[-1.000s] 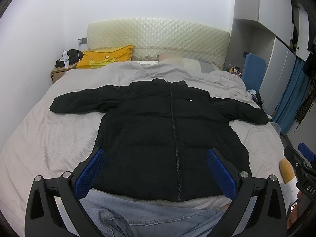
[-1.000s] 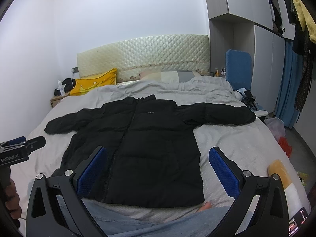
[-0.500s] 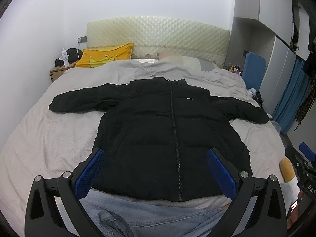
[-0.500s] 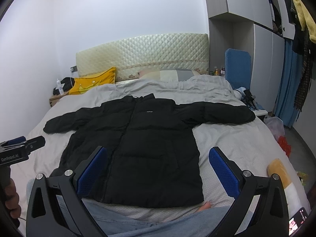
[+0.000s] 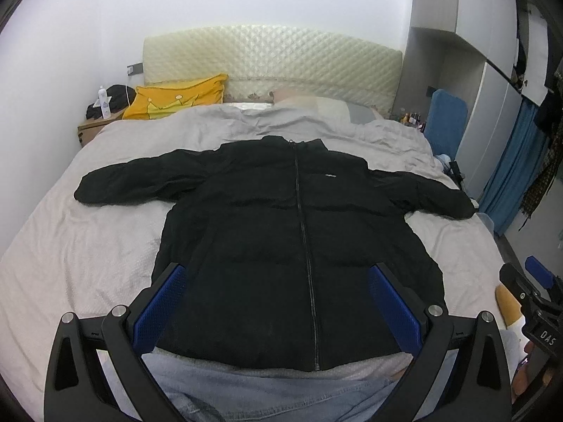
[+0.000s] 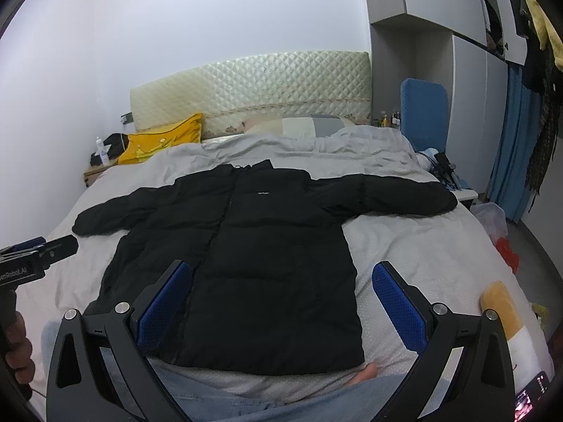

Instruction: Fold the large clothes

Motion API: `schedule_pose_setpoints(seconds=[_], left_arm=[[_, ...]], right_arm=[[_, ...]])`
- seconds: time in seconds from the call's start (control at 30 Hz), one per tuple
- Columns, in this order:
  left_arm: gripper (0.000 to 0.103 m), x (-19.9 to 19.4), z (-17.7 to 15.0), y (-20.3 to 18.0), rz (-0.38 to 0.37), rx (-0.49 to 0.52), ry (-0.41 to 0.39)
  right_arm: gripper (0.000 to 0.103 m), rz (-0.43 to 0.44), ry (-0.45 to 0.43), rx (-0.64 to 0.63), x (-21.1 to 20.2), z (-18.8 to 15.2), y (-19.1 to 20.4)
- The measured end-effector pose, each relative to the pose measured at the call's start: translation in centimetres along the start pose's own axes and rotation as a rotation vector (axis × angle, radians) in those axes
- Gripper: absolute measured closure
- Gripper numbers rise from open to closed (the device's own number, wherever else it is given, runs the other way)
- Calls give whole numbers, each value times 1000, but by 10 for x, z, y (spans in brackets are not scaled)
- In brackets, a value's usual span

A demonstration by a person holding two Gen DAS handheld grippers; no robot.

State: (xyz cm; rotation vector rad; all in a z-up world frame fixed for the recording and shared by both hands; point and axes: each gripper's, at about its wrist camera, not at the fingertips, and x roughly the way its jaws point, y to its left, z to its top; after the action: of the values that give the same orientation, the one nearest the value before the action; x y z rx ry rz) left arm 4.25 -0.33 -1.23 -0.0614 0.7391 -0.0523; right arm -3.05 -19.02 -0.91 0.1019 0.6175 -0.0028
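Jacket: one, flat on bed; two grippers, jaws apart.

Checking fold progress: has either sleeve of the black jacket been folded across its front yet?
No. Both sleeves of the black jacket lie spread out sideways on the bed.

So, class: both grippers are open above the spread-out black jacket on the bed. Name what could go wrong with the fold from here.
1. The jacket is puffy, so thin fingers on the left gripper or right gripper may pinch only the top layer.
2. The sleeve reaches the edge of the bed and could slide off.
3. The jeans sit against the hem and may snag.
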Motion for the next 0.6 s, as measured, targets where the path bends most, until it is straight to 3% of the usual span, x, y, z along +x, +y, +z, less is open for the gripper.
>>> schedule_pose_setpoints(seconds=[0.33, 0.6], left_arm=[[0, 34, 14, 1, -23, 10, 6], [0, 79, 55, 6, 28, 38, -54]], right_arm=[[0, 12, -1, 20, 16, 5, -11], [0, -55, -23, 65, 34, 21, -48]])
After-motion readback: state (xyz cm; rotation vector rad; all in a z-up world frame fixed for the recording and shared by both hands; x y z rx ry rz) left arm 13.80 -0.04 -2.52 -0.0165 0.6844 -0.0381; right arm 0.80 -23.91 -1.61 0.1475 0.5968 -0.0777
